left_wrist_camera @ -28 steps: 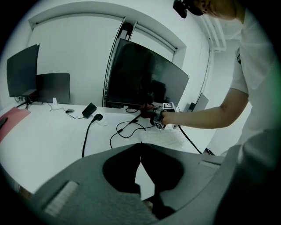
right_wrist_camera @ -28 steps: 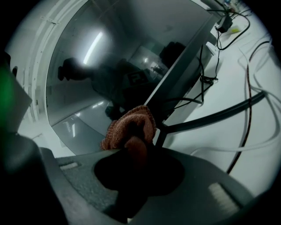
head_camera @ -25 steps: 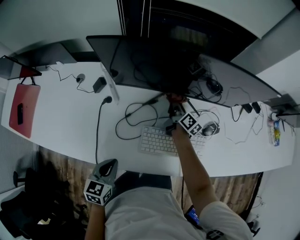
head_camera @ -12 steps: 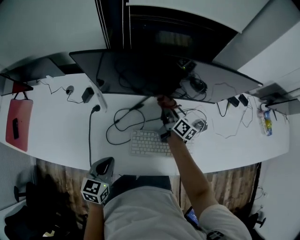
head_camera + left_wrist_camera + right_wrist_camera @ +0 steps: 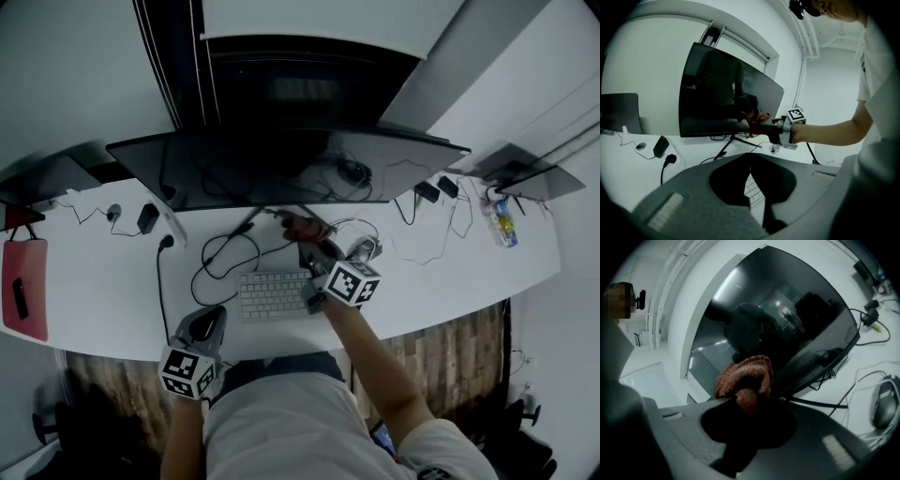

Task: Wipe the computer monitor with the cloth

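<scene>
A wide dark monitor (image 5: pixel 281 169) stands on a thin-legged stand at the back of the white desk (image 5: pixel 94 272). My right gripper (image 5: pixel 307 239) is shut on a bunched reddish knitted cloth (image 5: pixel 298 225), held just below the monitor's lower edge near the stand. In the right gripper view the cloth (image 5: pixel 745 376) bulges out of the gripper (image 5: pixel 743 401) in front of the screen (image 5: pixel 787 324). My left gripper (image 5: pixel 208 323) hangs at the desk's front edge, shut and holding nothing. The left gripper view shows the monitor (image 5: pixel 726 98) and cloth (image 5: pixel 757 117) beyond that gripper (image 5: pixel 750 161).
A white keyboard (image 5: pixel 272 292) lies under my right arm, a mouse (image 5: pixel 364 248) to its right. Cables loop over the desk (image 5: pixel 220 262), with a power brick (image 5: pixel 147 217) at the left. A red case (image 5: pixel 21 286) lies far left; a small bottle (image 5: pixel 502 225) far right.
The head view has swung, so everything sits lower and more to the left. The right gripper with the cloth has drawn slightly back from the monitor's lower edge. The left gripper stays put.
</scene>
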`<state>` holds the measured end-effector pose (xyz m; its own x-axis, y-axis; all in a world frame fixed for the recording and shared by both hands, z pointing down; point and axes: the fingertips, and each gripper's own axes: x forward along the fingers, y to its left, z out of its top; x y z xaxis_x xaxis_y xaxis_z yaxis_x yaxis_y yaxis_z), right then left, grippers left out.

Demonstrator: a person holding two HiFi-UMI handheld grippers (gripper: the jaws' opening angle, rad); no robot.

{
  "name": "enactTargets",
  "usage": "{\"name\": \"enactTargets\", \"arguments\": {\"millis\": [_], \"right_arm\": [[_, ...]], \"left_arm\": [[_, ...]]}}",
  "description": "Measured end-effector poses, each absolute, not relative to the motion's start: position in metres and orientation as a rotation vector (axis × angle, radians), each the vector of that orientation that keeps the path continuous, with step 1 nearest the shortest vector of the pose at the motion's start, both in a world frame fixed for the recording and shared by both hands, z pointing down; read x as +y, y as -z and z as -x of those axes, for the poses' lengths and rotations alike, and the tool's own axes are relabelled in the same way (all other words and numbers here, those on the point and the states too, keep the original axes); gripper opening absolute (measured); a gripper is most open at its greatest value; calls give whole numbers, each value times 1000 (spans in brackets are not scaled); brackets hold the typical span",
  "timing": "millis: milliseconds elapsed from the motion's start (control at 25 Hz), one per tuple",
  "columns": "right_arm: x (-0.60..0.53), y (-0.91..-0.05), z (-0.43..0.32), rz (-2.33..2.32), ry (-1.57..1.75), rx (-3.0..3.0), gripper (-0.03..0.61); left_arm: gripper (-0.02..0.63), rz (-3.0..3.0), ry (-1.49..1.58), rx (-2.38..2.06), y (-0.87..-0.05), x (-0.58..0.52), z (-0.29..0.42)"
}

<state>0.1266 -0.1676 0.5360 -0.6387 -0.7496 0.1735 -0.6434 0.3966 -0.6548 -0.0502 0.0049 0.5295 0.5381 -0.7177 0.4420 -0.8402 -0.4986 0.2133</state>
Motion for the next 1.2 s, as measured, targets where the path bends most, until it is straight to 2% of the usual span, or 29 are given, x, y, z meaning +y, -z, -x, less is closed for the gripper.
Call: {"name": "enactTargets", "arguments": {"millis": [440, 920, 1200], "right_arm": [[-116, -460, -167, 1371, 681, 2730, 77], [-69, -418, -206, 1609, 317, 2857, 77], [-49, -408, -218, 1664, 250, 2864, 77]], "left_arm": [[9, -2507, -348, -1164, -500, -28, 9], [9, -2642, -345, -1081, -470, -50, -20], [11, -2691, -294, -1069, -451, -53, -30]]}}
